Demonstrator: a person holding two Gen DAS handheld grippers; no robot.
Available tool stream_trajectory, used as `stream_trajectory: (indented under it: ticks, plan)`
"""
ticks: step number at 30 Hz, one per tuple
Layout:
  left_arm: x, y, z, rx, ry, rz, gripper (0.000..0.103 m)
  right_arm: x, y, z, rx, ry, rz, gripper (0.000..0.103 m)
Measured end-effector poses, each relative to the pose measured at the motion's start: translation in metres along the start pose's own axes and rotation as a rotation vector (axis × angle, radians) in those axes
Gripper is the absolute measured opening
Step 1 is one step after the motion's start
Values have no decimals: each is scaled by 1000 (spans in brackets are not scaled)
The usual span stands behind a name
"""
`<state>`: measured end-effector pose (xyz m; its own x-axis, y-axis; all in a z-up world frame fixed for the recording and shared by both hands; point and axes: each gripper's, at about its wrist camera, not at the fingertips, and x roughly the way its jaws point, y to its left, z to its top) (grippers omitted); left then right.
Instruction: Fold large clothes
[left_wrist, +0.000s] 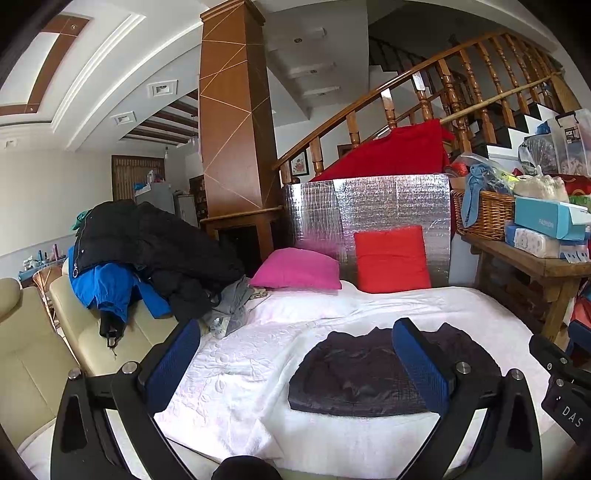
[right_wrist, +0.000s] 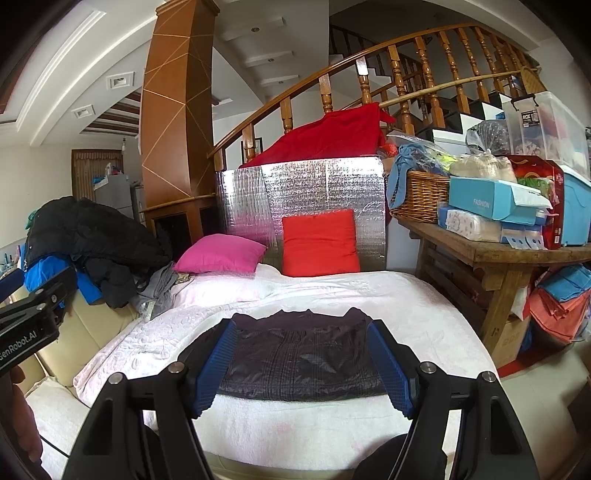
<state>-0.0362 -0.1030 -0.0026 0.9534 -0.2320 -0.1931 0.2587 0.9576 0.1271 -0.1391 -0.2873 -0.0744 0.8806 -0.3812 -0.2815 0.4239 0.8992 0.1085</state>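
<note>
A dark quilted garment (left_wrist: 354, 373) lies folded into a flat rectangle on the white blanket (left_wrist: 240, 369). In the right wrist view the same folded garment (right_wrist: 295, 354) sits straight ahead between the blue pads. My left gripper (left_wrist: 295, 332) hangs open above the blanket, left of the garment, with nothing between its fingers. My right gripper (right_wrist: 303, 325) is open too, held above the garment's near edge without touching it. Part of the right gripper (left_wrist: 561, 384) shows at the right edge of the left wrist view. The left gripper (right_wrist: 33, 306) shows at the left edge of the right one.
A heap of black and blue jackets (left_wrist: 147, 254) lies on the cream sofa (left_wrist: 33, 350) at the left, with grey clothing (left_wrist: 232, 306) beside it. Pink (left_wrist: 299, 269) and red (left_wrist: 391, 258) pillows lean against a silver panel. A cluttered wooden table (right_wrist: 498, 254) stands at the right.
</note>
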Motion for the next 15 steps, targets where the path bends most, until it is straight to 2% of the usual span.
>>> stream_trajectory:
  ticks: [15]
  plan:
    - [-2, -3, 0, -14, 0, 17, 103, 2, 7, 1, -2, -3, -2, 76]
